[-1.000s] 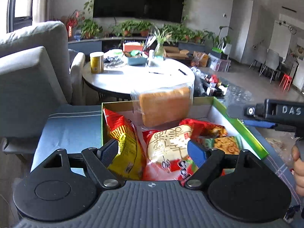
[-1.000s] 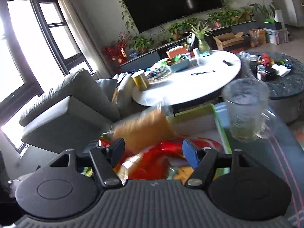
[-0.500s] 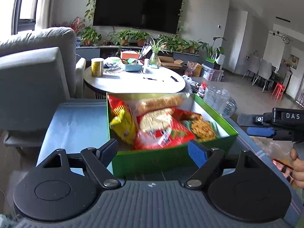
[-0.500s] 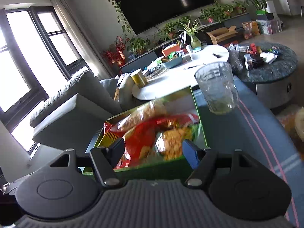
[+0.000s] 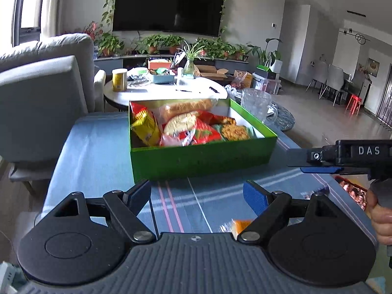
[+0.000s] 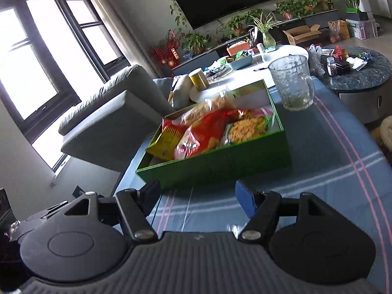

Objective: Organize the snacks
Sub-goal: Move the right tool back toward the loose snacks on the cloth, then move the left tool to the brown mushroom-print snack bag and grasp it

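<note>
My worktop [image 5: 98, 147], cloth striped blue, fills mid-frame in a living room. One green box [image 5: 203, 156] at centre holds about five snacks [image 5: 193, 132]; one glass mug [image 6: 291, 83] behind. Both my fingers [image 5: 196, 196] [image 6: 198, 196] are spread, empty.

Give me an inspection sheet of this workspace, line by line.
Surface: blue striped tablecloth.
Job's things: green box holding a yellow bag, red bag, bread loaf and a green-edged snack pack; an orange packet lies outside, near the left hand-held gripper.
Clutter: glass mug beside the box.
Grippers: left open, empty; right hand-held gripper open, empty.
Cables: nothing seen.
Surroundings: grey sofa, white round table, wall television, plants.
</note>
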A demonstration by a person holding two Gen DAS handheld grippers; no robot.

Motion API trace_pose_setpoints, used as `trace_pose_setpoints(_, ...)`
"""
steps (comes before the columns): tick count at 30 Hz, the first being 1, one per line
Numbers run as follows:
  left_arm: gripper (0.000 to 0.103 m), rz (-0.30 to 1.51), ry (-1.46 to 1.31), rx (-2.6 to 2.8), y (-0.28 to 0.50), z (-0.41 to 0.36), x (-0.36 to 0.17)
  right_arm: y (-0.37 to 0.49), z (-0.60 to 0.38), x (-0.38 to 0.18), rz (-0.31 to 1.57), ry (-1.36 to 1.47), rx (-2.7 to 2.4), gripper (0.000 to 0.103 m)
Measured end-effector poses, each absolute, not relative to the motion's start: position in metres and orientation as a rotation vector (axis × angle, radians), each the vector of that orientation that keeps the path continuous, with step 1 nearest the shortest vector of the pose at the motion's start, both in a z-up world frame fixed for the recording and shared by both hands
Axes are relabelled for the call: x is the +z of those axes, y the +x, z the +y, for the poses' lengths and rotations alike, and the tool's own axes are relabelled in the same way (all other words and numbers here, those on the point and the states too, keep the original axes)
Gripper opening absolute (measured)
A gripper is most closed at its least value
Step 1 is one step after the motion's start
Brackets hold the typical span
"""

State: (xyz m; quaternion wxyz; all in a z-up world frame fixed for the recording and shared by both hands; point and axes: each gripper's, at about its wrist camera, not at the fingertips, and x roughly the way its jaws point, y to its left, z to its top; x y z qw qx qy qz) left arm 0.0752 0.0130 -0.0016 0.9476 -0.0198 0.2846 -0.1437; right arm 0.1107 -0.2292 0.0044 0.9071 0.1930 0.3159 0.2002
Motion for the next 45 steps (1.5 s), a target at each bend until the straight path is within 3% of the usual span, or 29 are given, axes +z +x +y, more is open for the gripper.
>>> trace_pose_setpoints(25, 0.081, 0.806, -0.016, -0.375, 0.018, 0.006, -0.034, 0.080, -0.205, -0.031, 0.760, 0.337, 0.446, 0.065)
trace_pose_setpoints(45, 0.081, 0.912, -0.079, -0.395, 0.048, -0.011, -0.049, 0.081, -0.211, -0.034, 0.762, 0.371, 0.427, 0.065)
